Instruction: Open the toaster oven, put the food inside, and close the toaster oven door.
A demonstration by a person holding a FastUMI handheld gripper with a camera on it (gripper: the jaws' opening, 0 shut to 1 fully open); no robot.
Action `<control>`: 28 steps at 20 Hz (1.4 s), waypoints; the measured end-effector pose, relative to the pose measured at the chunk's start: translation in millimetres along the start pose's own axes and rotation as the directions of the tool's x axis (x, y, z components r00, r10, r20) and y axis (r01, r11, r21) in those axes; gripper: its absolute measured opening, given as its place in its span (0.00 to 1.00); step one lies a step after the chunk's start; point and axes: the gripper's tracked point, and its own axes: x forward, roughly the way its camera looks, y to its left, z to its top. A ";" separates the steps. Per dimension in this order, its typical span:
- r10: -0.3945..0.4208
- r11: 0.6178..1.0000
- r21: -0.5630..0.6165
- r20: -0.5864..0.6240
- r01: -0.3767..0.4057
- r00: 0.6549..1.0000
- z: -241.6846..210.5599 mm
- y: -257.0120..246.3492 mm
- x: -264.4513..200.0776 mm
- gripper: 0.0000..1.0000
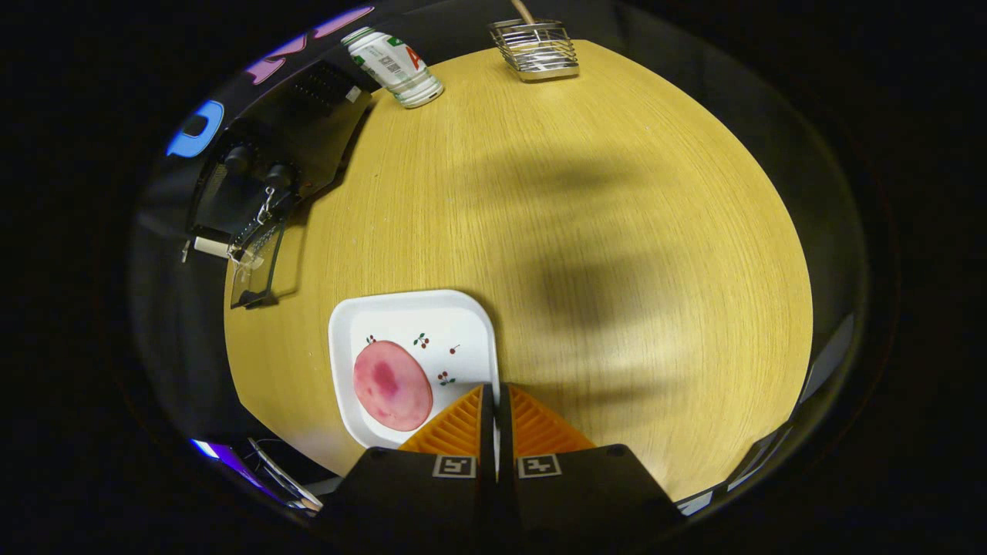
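White square plate (463, 312) sits on the wooden table (617, 231), its right edge pinched between the claw (496, 401) fingers; claw is clenched on that rim, probably so plate and food travel as one. Pink round food slice (392, 385) lies on the plate's left half, just ahead-left of the fingers. Toaster oven (262, 177) stands well apart at the table's far-left edge, door (254, 266) hanging open, so opening looks done. Can (393, 65) and wire holder (536, 50) sit beyond, out of the path.
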 end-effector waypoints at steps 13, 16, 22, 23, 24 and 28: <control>0.059 0.950 0.304 0.068 -0.077 0.996 -38.1 45.1 -10.9 0.05; 0.070 0.926 0.365 0.087 -0.098 0.994 -50.0 56.2 -15.9 0.05; 0.112 0.882 0.441 0.144 -0.165 0.983 -73.0 79.1 -33.2 0.05; 0.124 0.868 0.462 0.157 -0.184 0.980 -76.2 83.4 -36.5 0.05; 0.132 0.852 0.484 0.172 -0.200 0.976 -78.4 87.1 -39.0 0.05; 0.161 0.813 0.524 0.221 -0.256 0.962 -83.1 105.9 -54.1 0.05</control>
